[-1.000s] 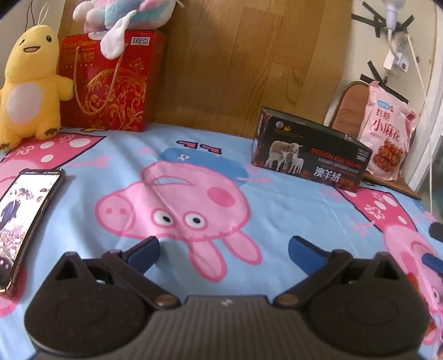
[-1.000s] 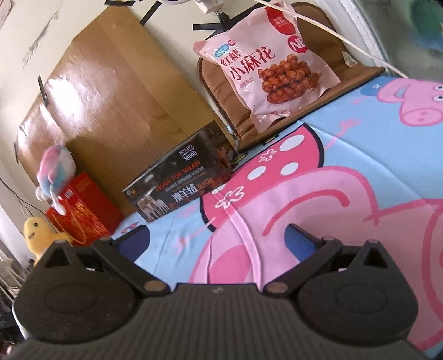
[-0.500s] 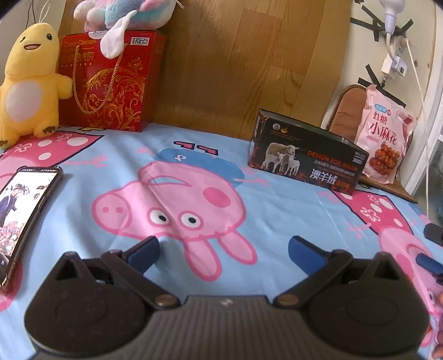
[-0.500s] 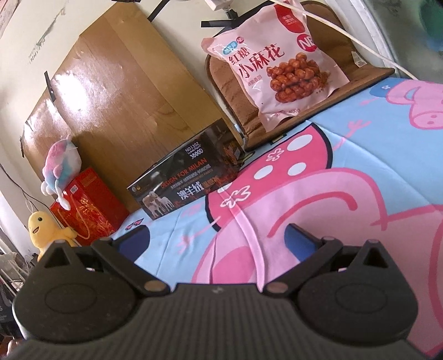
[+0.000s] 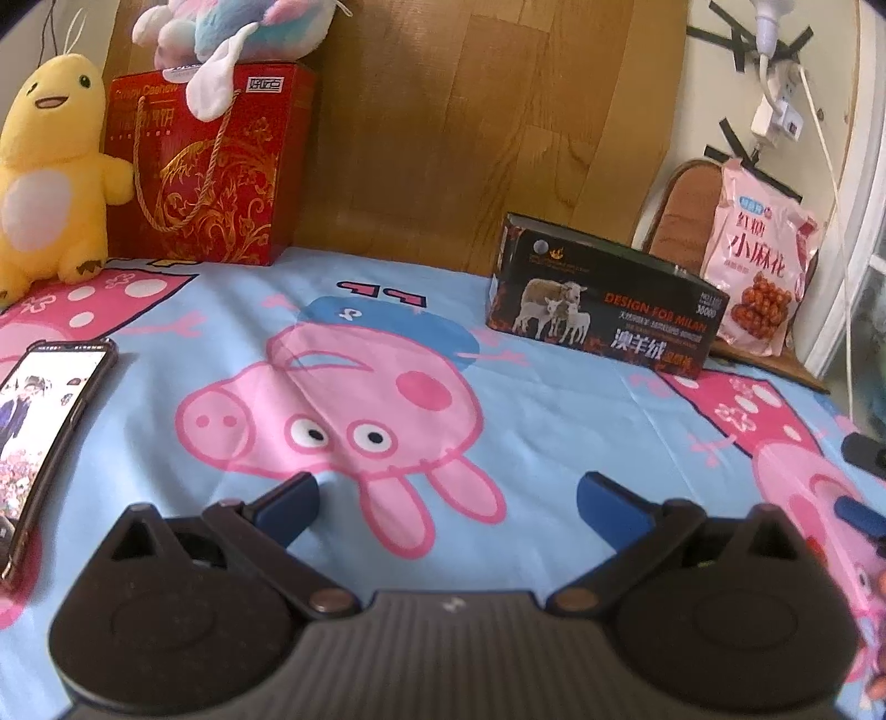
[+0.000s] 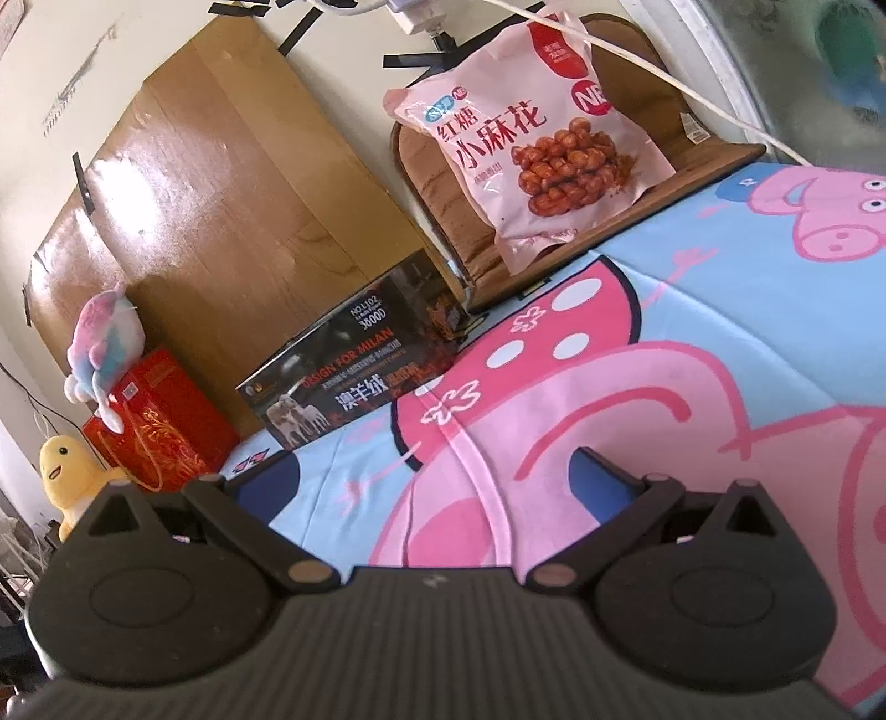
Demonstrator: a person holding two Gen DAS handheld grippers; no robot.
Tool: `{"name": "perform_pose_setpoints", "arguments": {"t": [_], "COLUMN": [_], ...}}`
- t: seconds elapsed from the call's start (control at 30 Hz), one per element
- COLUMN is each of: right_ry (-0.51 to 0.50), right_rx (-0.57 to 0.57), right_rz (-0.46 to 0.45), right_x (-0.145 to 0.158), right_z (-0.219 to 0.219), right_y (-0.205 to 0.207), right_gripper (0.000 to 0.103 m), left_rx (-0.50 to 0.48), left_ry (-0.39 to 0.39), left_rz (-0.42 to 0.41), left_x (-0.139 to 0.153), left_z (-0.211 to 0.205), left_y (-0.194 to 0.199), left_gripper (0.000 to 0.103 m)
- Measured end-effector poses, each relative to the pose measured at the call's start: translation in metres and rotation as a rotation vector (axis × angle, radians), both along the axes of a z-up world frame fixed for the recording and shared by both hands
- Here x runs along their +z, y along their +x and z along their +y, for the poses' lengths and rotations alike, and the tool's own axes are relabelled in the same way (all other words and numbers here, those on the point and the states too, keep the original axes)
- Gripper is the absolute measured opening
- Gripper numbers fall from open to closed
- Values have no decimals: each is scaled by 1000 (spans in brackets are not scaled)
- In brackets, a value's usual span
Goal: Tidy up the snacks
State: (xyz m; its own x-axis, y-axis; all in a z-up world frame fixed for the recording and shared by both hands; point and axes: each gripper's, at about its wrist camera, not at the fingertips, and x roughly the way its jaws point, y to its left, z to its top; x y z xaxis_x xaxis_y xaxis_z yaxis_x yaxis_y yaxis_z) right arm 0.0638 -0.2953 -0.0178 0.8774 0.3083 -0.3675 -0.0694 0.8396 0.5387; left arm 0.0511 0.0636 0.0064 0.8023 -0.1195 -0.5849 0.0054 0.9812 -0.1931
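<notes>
A pink snack bag (image 6: 542, 138) leans upright on a brown cushion (image 6: 432, 183) at the head of the bed; it also shows far right in the left wrist view (image 5: 758, 266). A black box with sheep on it (image 5: 603, 310) stands on the cartoon pig sheet, left of the bag; it shows in the right wrist view too (image 6: 354, 376). A red gift box (image 5: 205, 166) stands at the back left. My left gripper (image 5: 448, 498) is open and empty over the sheet. My right gripper (image 6: 437, 476) is open and empty, well short of the bag.
A phone (image 5: 44, 426) lies on the sheet at the left. A yellow plush (image 5: 50, 177) sits beside the red box, a pastel plush (image 5: 232, 27) on top of it. A wooden headboard (image 5: 470, 122) backs the bed. A white cable (image 6: 664, 72) hangs over the bag.
Both grippers have drawn back a little from the headboard; the box and bag look smaller in the left view. The right view has turned so the bag sits more central. Jaws unchanged.
</notes>
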Motion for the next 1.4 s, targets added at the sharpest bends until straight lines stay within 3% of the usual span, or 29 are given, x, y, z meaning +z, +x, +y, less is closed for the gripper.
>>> {"name": "perform_pose_setpoints", "arguments": {"t": [0.43,0.6,0.9,1.13,1.4], "right_ry": [-63,-16,-21,4,8], "right_rx": [3,7,8,4,4], "right_rz": [18,6,7,-1,-3], "right_x": [2,-1,0,0,0], "right_z": [7,1,1,-1,-1], "right_y": [1,-1,0,-2,-3], "right_gripper": [103,103,103,103,103], "left_rx": [12,-2,-21,12,5], "left_ry": [137,105,83,105,105], "left_rz": [37,27,16,-28,27], "left_x": [-2,-2,-2,2,-1], "left_z": [-16,-12,-11,-12,-11], "left_y": [-1,-1,1,-8,-2], "left_gripper": [103,103,103,103,103]}}
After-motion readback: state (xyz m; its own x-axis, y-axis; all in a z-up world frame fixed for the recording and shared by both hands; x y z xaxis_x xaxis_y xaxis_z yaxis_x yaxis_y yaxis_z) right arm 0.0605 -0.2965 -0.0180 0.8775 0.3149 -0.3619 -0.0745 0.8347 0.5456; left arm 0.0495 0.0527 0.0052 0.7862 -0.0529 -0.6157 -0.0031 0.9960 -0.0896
